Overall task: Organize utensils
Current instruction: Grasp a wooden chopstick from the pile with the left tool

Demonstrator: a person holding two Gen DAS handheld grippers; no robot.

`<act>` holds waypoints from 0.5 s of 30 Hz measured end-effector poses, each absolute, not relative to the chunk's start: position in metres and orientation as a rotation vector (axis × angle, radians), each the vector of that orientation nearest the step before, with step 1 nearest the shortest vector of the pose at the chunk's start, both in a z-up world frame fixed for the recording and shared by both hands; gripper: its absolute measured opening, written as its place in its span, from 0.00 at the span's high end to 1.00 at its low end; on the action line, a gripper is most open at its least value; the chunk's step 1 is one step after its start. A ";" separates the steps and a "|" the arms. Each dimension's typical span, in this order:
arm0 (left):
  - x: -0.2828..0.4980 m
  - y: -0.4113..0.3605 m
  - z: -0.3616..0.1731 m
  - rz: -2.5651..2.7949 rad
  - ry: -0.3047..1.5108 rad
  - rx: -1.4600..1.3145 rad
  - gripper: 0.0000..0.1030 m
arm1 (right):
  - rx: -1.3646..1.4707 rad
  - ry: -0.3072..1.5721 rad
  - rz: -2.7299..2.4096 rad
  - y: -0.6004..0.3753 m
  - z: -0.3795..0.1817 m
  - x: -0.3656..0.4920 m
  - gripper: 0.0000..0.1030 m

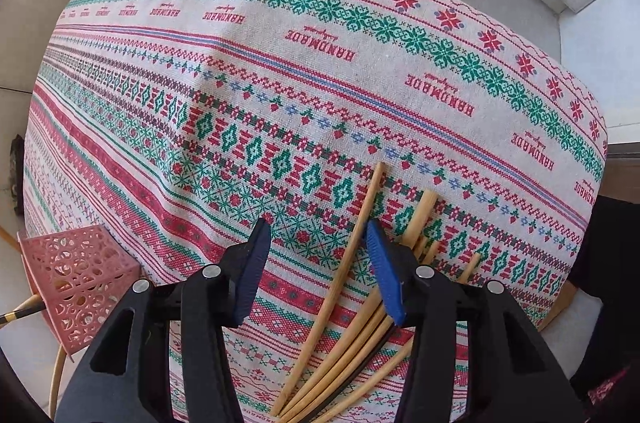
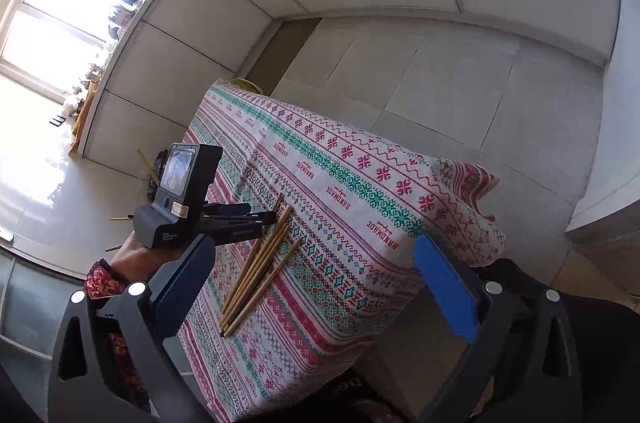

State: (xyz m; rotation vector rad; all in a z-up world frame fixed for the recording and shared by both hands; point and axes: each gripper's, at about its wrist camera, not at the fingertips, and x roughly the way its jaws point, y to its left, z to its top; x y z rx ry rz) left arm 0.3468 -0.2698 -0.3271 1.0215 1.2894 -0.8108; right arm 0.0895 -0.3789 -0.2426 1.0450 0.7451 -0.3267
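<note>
Several bamboo chopsticks point(image 1: 340, 355) lie fanned out on the patterned tablecloth point(image 1: 320, 71). My left gripper point(image 1: 320, 263) points straight down over them, open. One chopstick point(image 1: 352, 251) lies loose between its blue pads, and the others run under the right finger point(image 1: 386, 275). In the right wrist view the same bundle of chopsticks point(image 2: 260, 263) lies under the left gripper point(image 2: 266, 219), which a hand point(image 2: 132, 255) holds. My right gripper point(image 2: 316, 287) hovers open and empty over the table's near side.
A pink perforated holder point(image 1: 76, 279) stands at the table's left edge with a few sticks in it. The cloth-covered table point(image 2: 360, 183) is narrow, with tiled floor point(image 2: 440, 83) around it. A bright window point(image 2: 60, 23) is far left.
</note>
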 end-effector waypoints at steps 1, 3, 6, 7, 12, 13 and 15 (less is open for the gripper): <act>0.350 -0.269 -0.328 -0.829 1.305 1.011 0.60 | 1.048 0.748 -0.328 -0.380 -0.243 0.090 0.05; 0.349 -0.267 -0.333 -0.886 1.362 0.955 0.87 | 1.050 0.751 -0.332 -0.380 -0.243 0.091 0.05; 0.350 -0.267 -0.336 -0.902 1.377 0.924 0.91 | 1.051 0.763 -0.341 -0.380 -0.244 0.092 0.05; 0.352 -0.265 -0.336 -0.906 1.385 0.900 0.91 | 1.055 0.767 -0.342 -0.379 -0.245 0.093 0.05; 0.359 -0.243 -0.336 -0.929 1.360 0.768 0.92 | 1.029 0.791 -0.350 -0.373 -0.243 0.102 0.05; 0.357 -0.237 -0.334 -0.919 1.336 0.765 0.92 | 1.015 0.800 -0.354 -0.372 -0.243 0.106 0.05; 0.352 -0.226 -0.323 -0.921 1.281 0.727 0.92 | 1.005 0.818 -0.353 -0.369 -0.243 0.114 0.05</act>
